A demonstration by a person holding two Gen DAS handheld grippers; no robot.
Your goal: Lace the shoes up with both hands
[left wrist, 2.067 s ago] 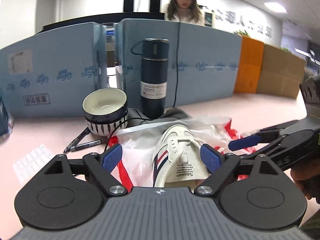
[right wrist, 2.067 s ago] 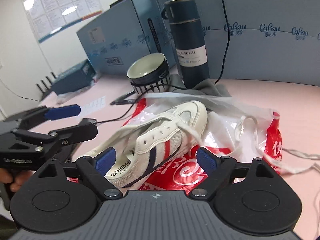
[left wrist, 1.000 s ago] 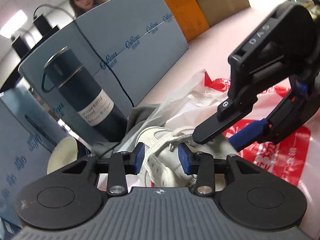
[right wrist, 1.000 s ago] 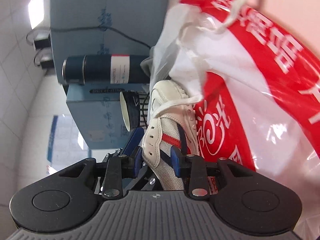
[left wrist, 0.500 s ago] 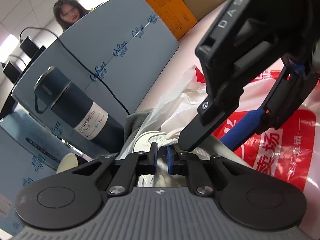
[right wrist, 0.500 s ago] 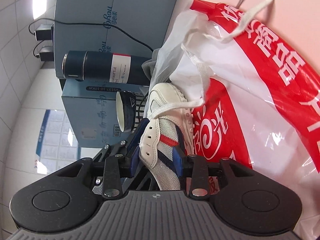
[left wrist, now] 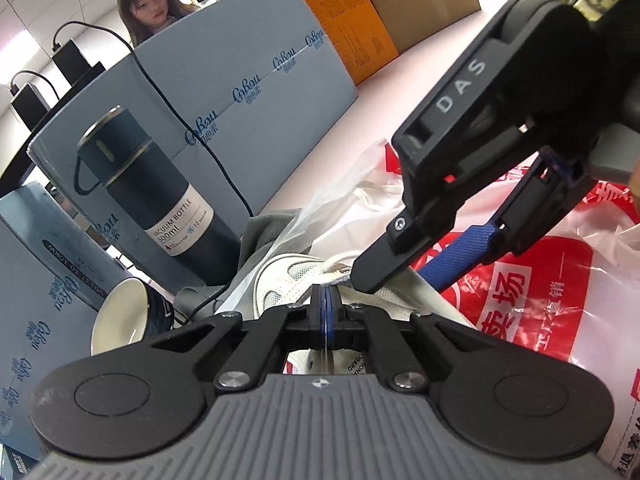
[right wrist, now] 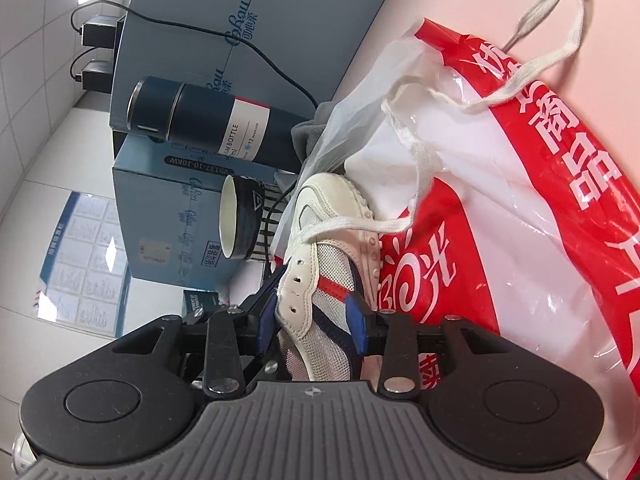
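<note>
Shoe, white with red and navy stripes, is lying on a red-and-white plastic bag on the pink surface, its toe pointing toward a dark vacuum bottle and a bowl. White lace is crossing the toe end and trailing loose over the bag onto the surface. The right hand-held gripper is clamping the side of the shoe near the eyelets, one blue pad pressing on the striped outer side and the other sitting inside the opening, the jaws partly spread by the shoe wall between them. In the left wrist view, the left hand-held gripper is sitting with its jaws pressed fully together just above the shoe's tongue area; whether they are pinching lace I cannot tell. The right tool's black body is crossing close in front of it. Behind the bottle, blue boxes are standing along the surface, with an orange box beside them and a person beyond.
</note>
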